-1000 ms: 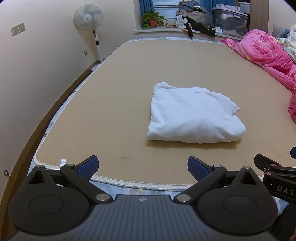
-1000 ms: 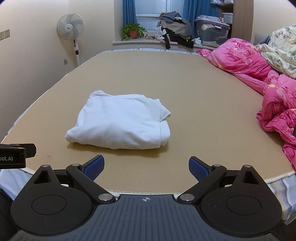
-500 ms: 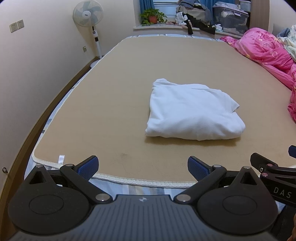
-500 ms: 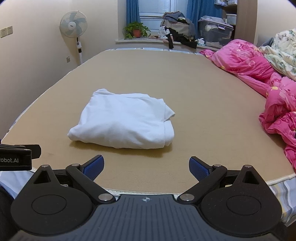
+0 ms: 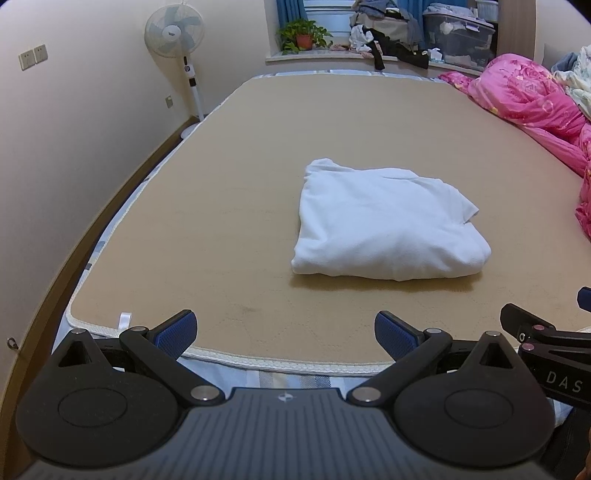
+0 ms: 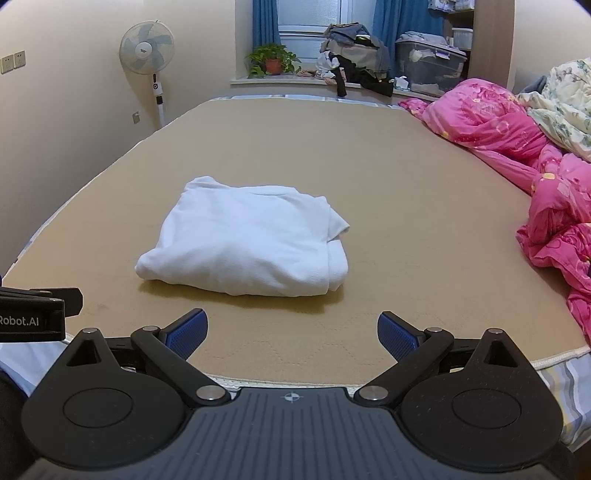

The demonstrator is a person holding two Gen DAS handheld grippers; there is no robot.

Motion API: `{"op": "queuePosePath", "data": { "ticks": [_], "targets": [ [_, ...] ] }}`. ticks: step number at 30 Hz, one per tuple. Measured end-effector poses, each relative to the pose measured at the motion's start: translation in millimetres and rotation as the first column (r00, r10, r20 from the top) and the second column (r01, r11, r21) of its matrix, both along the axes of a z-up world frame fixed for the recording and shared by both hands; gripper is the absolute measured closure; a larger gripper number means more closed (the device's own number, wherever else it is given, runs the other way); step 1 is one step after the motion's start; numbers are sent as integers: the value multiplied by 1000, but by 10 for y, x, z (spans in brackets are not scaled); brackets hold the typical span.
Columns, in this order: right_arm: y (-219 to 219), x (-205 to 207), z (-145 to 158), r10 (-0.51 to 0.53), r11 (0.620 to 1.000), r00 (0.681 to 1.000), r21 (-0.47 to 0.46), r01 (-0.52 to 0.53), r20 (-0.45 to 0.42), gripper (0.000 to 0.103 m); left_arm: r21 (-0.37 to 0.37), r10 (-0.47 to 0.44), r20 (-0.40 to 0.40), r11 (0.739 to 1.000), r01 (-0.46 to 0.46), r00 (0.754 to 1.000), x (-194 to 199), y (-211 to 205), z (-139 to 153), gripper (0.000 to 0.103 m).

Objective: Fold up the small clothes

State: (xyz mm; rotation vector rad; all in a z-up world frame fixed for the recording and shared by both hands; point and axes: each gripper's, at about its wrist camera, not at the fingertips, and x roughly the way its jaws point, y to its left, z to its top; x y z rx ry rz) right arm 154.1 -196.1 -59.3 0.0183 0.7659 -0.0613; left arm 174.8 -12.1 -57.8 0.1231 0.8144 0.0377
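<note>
A white garment lies folded into a thick rectangle on the tan mattress pad. My left gripper hovers open over the pad's near edge, well short of the garment, nothing between its blue pads. My right gripper is open too, also near the front edge, with the garment ahead and slightly left. Each gripper's black body shows at the side of the other's view.
Pink bedding is heaped along the right side of the bed. A standing fan is by the left wall. The far windowsill holds a potted plant, piled clothes and a plastic bin.
Both grippers have drifted slightly back and up; the garment sits a little farther up in each view. It has not moved, and both grippers stay open.
</note>
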Motion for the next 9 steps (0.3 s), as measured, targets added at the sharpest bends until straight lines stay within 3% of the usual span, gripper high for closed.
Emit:
{"op": "queuePosePath", "data": {
  "ticks": [9],
  "targets": [
    [3,-8,13,5,1000,1000,1,-5,-4,5,-19,1,4,1000,-1,1000,-5,37,-13,1]
  ]
}}
